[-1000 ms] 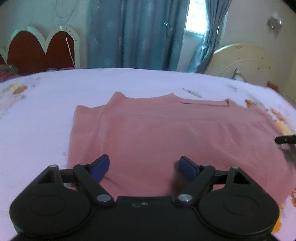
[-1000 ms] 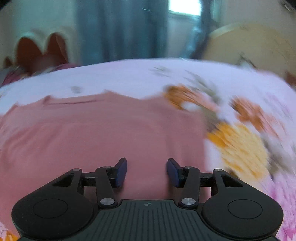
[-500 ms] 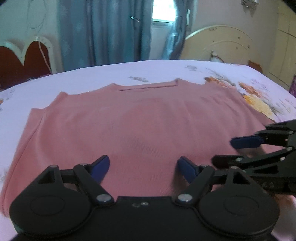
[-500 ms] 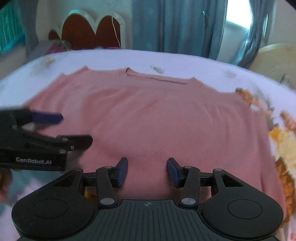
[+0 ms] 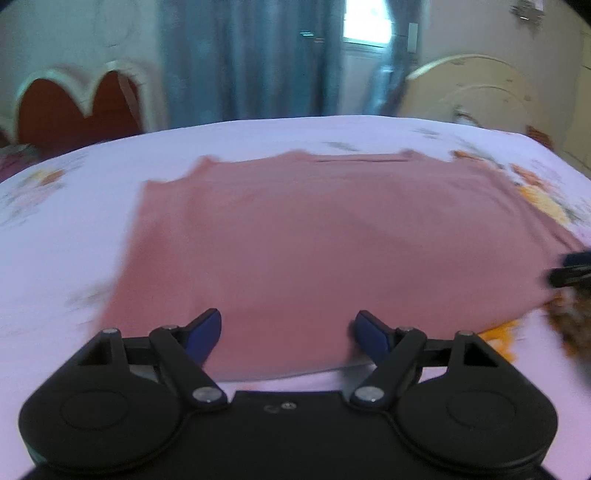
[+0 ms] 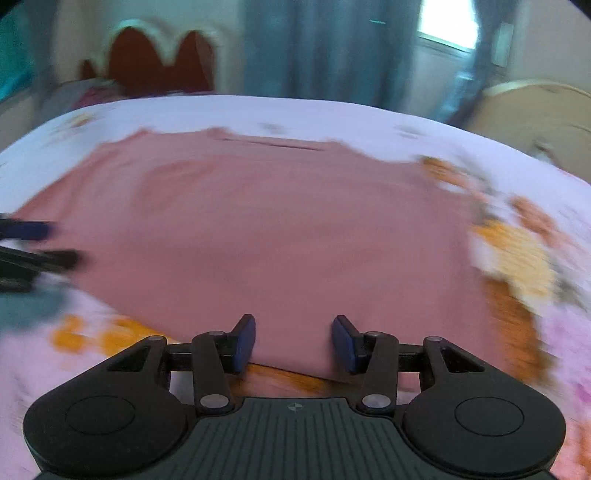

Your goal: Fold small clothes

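A pink shirt lies flat on the bed; both tongs, left and right, hover apart at its near hem, apparently to pinch it.

Blue curtains flank a bright window, between a red scalloped headboard and a cream headboard

Open bedsheet around shirt
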`<state>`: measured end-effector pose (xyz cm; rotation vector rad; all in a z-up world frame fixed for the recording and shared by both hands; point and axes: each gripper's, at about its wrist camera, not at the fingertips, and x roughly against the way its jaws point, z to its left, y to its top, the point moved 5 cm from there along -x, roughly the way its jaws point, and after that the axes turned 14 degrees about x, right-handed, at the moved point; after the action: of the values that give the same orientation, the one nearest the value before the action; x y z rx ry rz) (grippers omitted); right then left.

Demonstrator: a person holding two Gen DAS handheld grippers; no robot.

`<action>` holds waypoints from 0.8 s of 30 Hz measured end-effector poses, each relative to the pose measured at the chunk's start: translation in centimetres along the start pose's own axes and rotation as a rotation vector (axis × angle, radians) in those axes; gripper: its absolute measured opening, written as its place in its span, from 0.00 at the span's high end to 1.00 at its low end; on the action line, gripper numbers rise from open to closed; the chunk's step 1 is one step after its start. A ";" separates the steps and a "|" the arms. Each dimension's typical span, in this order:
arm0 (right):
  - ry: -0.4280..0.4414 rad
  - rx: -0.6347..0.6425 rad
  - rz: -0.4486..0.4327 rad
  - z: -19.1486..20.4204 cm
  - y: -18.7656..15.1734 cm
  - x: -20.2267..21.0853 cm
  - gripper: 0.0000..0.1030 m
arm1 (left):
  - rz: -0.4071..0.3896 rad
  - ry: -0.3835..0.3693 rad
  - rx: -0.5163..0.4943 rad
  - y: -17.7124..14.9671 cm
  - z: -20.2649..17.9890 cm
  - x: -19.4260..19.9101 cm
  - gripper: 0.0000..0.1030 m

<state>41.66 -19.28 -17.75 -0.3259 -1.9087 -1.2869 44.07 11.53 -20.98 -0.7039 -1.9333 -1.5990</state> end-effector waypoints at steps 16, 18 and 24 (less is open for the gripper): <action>-0.065 -0.166 0.057 -8.0 -3.6 0.8 0.73 | -0.002 0.021 0.109 -0.3 4.8 0.9 0.25; -0.078 -0.175 0.041 -8.1 -3.3 1.4 0.74 | 0.001 0.019 0.109 -0.3 5.0 0.8 0.25; -0.072 -0.210 0.038 -7.8 -3.4 1.3 0.74 | 0.003 0.036 0.101 -0.3 4.9 0.6 0.25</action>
<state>42.47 -27.86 -17.78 -0.5195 -1.8202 -1.4709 43.10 16.38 -21.59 -0.6322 -1.9710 -1.4906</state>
